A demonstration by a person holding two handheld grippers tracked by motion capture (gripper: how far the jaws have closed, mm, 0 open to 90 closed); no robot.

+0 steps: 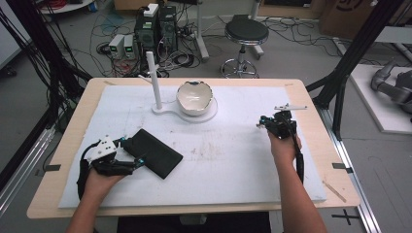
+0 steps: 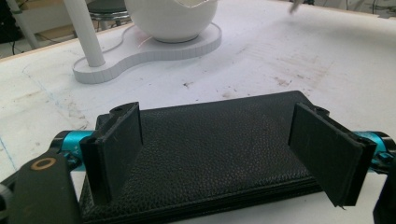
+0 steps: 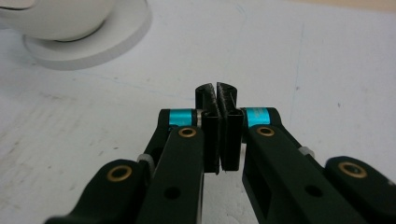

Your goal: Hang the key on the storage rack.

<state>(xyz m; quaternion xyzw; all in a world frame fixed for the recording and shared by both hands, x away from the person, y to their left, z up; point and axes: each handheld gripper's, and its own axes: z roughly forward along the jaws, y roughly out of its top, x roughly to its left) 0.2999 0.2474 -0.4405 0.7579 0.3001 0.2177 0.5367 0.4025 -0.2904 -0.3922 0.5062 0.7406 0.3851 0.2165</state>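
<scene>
Your left gripper (image 1: pixel 138 159) sits near the left edge of the white mat (image 1: pixel 233 160), toward the front. Its jaws are wide apart, one on each side of the black leather wallet (image 1: pixel 154 152). In the left gripper view the wallet (image 2: pixel 215 154) lies flat between the two pads (image 2: pixel 120 140), and I cannot tell if the pads touch its sides yet. They are not squeezing it.

Your right gripper (image 1: pixel 266 122) is near the right edge of the mat, well apart from the wallet. In the right gripper view its jaws are pressed together with nothing between them (image 3: pixel 218 105).

The wallet looks soft and thin, with a bumpy skin, so I think it will not slip much. It is likely light and will not break. It may bend or flop open if you lift it by one end. I would hold it across its short width, near the middle, where your left jaws are now, and close them slowly.

Toward the back edge of the mat stands a white bowl (image 1: pixel 194 97) with a chipped rim on a flat white stand (image 1: pixel 167 109), beside a white post (image 1: pixel 154 80). The bowl looks easy to break, so keep the wallet clear of it.
</scene>
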